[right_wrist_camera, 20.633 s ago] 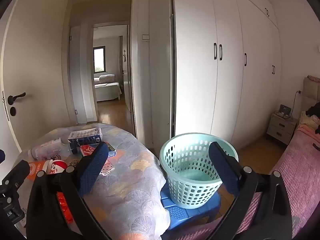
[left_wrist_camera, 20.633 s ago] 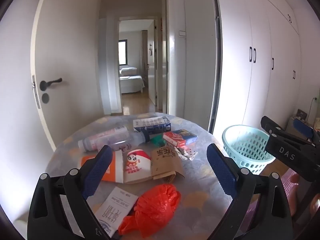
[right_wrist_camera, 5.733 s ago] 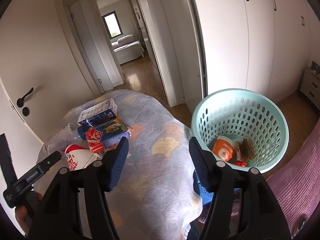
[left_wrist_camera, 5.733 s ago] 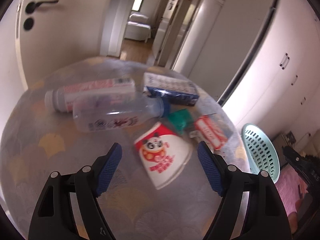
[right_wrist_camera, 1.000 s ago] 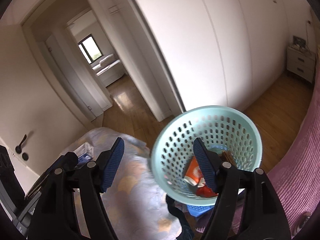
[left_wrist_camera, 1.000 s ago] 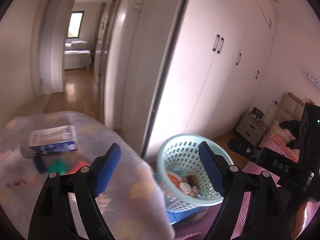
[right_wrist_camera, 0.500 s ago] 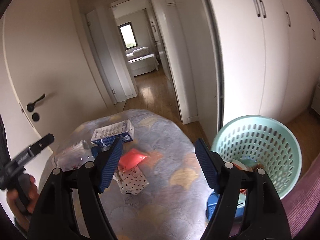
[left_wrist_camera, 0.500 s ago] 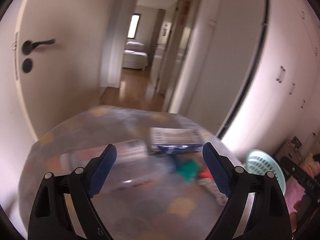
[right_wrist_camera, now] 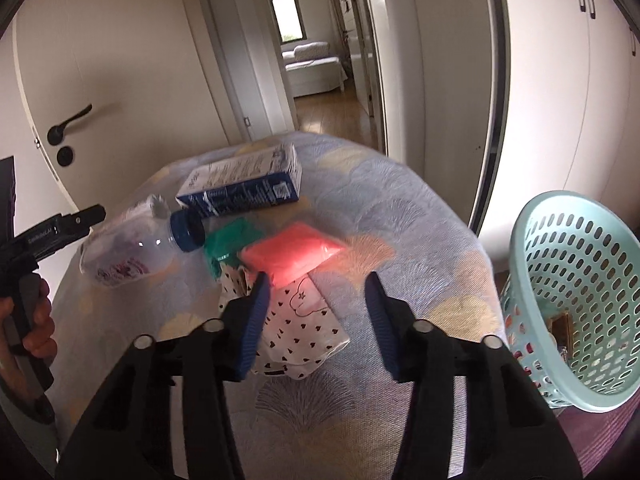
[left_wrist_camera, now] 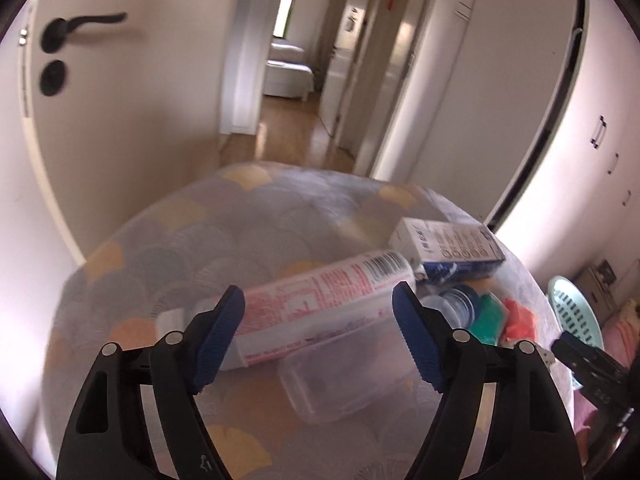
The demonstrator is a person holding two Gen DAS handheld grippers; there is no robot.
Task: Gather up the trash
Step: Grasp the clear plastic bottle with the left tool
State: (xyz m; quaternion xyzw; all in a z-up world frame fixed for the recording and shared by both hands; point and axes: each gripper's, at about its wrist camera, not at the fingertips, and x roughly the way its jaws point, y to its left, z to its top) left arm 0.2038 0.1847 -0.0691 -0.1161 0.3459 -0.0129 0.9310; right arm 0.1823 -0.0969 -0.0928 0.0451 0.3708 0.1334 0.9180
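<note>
Left gripper (left_wrist_camera: 318, 334) has dropped toward the pink-labelled bottle (left_wrist_camera: 320, 304), jaws apart.

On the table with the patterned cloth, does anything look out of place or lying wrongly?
Yes. Both bottles lie on their sides: the clear bottle with the blue cap and the pink-labelled bottle beside it. The blue carton also lies flat. Nothing looks spilled on the table.
</note>
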